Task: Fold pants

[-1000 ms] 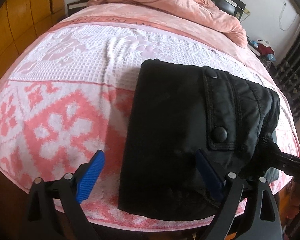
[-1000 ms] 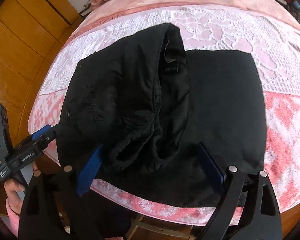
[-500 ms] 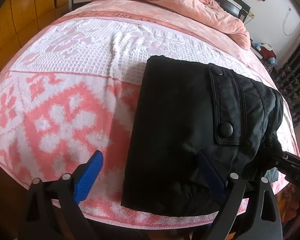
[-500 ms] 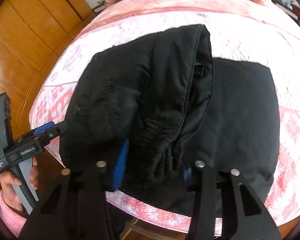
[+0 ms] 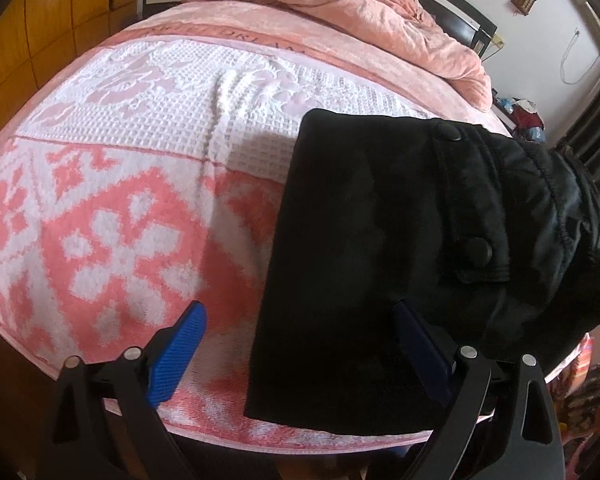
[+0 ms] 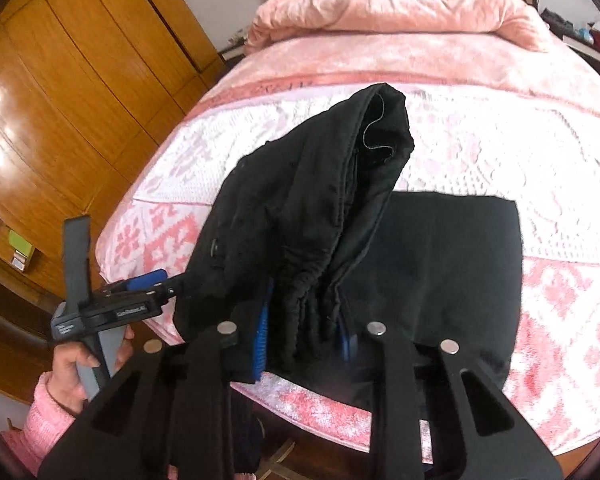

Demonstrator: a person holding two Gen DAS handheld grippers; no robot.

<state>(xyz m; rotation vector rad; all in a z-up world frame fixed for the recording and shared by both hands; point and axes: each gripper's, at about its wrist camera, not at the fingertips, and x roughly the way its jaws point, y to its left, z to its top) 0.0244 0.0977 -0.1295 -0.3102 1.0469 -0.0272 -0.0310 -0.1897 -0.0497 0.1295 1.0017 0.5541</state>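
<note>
Black pants (image 5: 380,240) lie partly folded on the near edge of the bed, with a snap-button flap (image 5: 476,216) on their right part. My left gripper (image 5: 296,348) is open over the pants' near left edge, holding nothing. My right gripper (image 6: 304,328) is shut on the gathered waistband (image 6: 308,300) and lifts that end of the pants (image 6: 308,200) off the flat folded part (image 6: 452,264). The left gripper also shows in the right wrist view (image 6: 152,280), at the lifted pants' left edge.
The bed has a pink and white patterned cover (image 5: 120,220). A bunched pink duvet (image 5: 340,12) lies at the head. A wooden wardrobe (image 6: 80,100) stands along the left. The bed's near edge drops to the floor just below both grippers.
My right gripper closed on the waistband and has raised it, lifting that end of the pants. My left gripper stayed open and shifted slightly.
</note>
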